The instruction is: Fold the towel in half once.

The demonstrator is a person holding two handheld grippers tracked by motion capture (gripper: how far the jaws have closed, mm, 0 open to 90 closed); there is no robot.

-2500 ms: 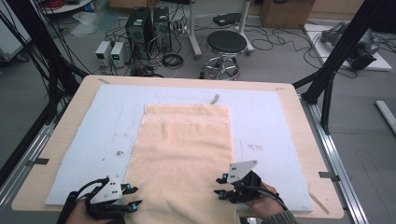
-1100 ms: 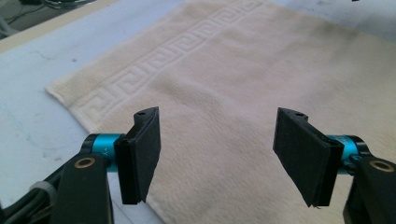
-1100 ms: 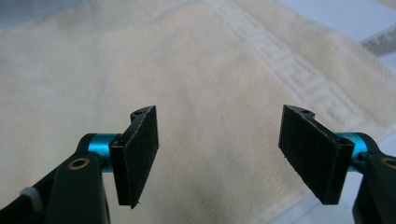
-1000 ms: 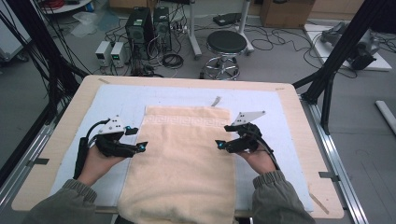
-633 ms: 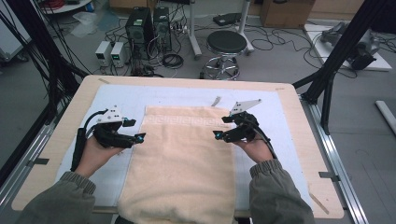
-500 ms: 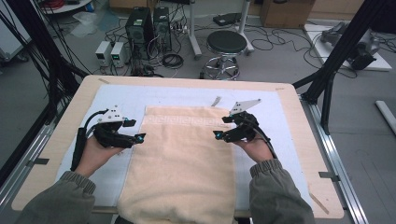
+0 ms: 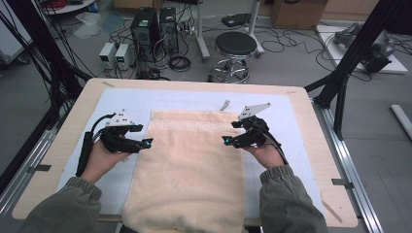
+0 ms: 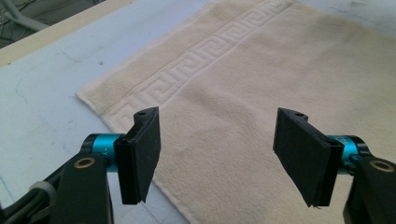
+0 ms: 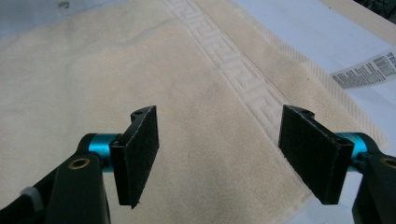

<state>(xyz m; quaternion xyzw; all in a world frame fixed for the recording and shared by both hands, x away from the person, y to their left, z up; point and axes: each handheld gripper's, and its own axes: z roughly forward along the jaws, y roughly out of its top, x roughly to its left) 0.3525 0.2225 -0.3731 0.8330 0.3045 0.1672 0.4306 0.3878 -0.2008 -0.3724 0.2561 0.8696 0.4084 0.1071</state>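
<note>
A cream towel [image 7: 189, 165] with a key-pattern band along its far end lies flat down the middle of the table, its near end hanging over the front edge. My left gripper [image 7: 145, 143] hovers open at the towel's left edge, near the far left corner [image 8: 88, 95]. My right gripper [image 7: 227, 141] hovers open at the right edge, near the far right corner [image 9: 373, 135]. In each gripper view the black pads [image 8: 140, 158] [image 9: 313, 151] stand wide apart over the towel [image 8: 233, 107] [image 9: 93, 74] with nothing between them. A white label [image 9: 366, 70] sticks out at the right corner.
A pale blue mat [image 7: 126, 104] covers the wooden table [image 7: 316, 145] under the towel. Beyond the far edge stand a round stool [image 7: 235, 46], computer boxes [image 7: 153, 26] and cables on the floor. Black frame legs [image 7: 350, 63] rise at both sides.
Both grippers have moved from the table's near edge forward to the towel's far corners over 2.5 s. In the last half second they hardly moved. The towel lies as before.
</note>
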